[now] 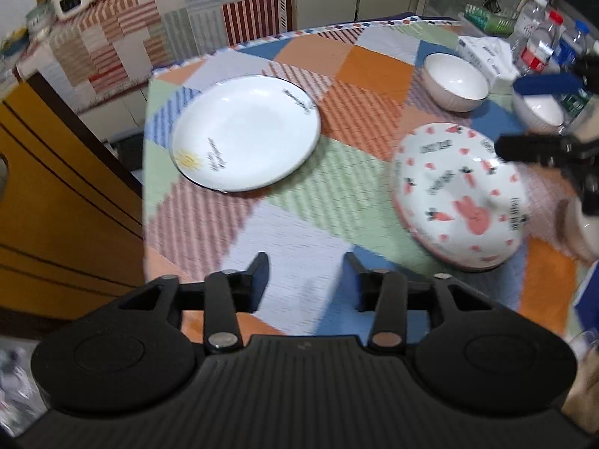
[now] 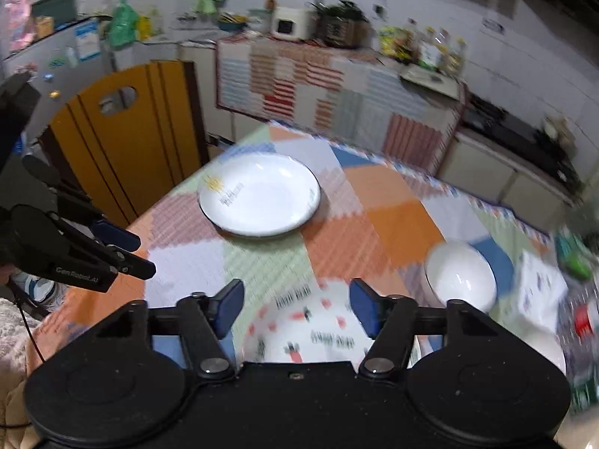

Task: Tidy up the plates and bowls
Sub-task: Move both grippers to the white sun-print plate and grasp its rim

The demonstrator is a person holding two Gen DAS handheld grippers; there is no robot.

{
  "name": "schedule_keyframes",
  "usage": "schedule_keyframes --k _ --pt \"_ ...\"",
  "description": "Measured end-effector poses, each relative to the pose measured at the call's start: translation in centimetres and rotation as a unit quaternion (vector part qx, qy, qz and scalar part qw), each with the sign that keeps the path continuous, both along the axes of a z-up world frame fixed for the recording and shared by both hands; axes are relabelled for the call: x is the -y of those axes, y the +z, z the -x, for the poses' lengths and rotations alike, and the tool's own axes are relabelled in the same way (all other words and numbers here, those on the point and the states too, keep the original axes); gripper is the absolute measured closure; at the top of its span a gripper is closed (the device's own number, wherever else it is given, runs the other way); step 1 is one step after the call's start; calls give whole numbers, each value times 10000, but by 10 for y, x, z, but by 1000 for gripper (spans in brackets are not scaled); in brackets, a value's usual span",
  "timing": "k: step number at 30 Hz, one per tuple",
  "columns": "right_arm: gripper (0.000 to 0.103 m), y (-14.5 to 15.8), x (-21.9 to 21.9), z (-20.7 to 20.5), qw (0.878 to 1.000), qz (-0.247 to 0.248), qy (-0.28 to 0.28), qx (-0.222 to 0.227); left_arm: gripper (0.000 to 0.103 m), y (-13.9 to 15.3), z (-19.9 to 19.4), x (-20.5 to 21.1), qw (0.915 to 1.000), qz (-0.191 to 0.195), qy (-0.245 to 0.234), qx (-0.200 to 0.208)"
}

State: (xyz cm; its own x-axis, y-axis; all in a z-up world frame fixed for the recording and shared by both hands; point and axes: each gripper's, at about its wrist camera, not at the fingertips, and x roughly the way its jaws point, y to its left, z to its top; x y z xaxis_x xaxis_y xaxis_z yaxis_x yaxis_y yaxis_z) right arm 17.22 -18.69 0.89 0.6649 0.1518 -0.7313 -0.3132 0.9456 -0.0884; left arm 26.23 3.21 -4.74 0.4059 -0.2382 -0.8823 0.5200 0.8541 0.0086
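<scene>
Two hand-held grippers are seen raised above a table draped in a patchwork cloth (image 1: 337, 202), both with jaws apart and nothing between them. The left gripper (image 1: 307, 280) is held over a pale lilac patch near the table's near edge, its black fingers (image 1: 258, 275) spread clear of every dish. The right gripper (image 2: 295, 308), fitted with blue pads (image 2: 228, 307), is poised over the rabbit-and-carrot plate (image 2: 314, 333), which is seen through the gap between its fingers; whether the pads are level with the plate or above it cannot be told from the blurred view, but no pad is seen pressing on it.

In the left wrist view that patterned plate (image 1: 460, 202) is shown lying on the cloth at the right, with the right gripper's dark fingers crossing just above its far rim. A white plate with a sun motif (image 1: 247, 133) is set well apart from it, toward the far left corner of the table. A white bowl (image 1: 456, 80) stands beyond the patterned plate, and a second white bowl (image 1: 539, 110) is partly hidden behind the right gripper at the picture's edge. Plastic bottles (image 1: 539, 41) and a white carton (image 1: 486, 54) are crowded along the table's right side. A yellow-brown chair back (image 2: 123, 142) is pushed up to the table's left side, and a counter hung with a matching patchwork cover (image 2: 329, 82) runs along the wall behind.
</scene>
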Motion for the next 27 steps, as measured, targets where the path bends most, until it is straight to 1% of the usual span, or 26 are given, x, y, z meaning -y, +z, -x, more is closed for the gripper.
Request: schedule_keyframes --k 3,6,8,10,12,14,16,18,20,21,24,27 --pt "29 -4 -7 -17 9995 -1 202 223 54 1 -19 -13 9999 -89 -28 109" --pt "29 -12 -7 -39 9982 -292 400 335 47 4 -37 -27 9994 36 149 315" --pt "29 -18 -5 -57 9968 -518 527 301 35 5 -47 -35 9985 146 245 470" --pt "29 -26 -3 -74 9958 -678 546 286 34 2 -56 -42 9974 181 316 618" --pt "29 -37 0 -89 9950 -769 580 262 32 -7 -70 -46 9977 75 387 547" --pt "29 -53 5 -106 9945 -901 517 126 32 -17 -82 -49 9981 110 402 443" --pt "29 -68 11 -122 9929 -1160 278 7 32 -30 -94 -53 9984 163 399 356" --pt "29 -82 18 -135 9901 -1396 112 -69 32 -43 -104 -55 9978 201 489 407" --pt "29 -98 22 -151 9868 -1597 0 -258 32 -56 -113 -54 9974 0 603 389" --pt "29 -106 23 -156 9855 -1659 -48 -361 32 -62 -119 -54 9970 -21 714 302" --pt "29 -127 27 -180 9790 -1822 -346 -848 32 -76 -132 -56 9957 293 882 -31" --pt "29 -142 32 -197 9680 -2160 -577 -1141 32 -90 -143 -55 9948 223 997 52"
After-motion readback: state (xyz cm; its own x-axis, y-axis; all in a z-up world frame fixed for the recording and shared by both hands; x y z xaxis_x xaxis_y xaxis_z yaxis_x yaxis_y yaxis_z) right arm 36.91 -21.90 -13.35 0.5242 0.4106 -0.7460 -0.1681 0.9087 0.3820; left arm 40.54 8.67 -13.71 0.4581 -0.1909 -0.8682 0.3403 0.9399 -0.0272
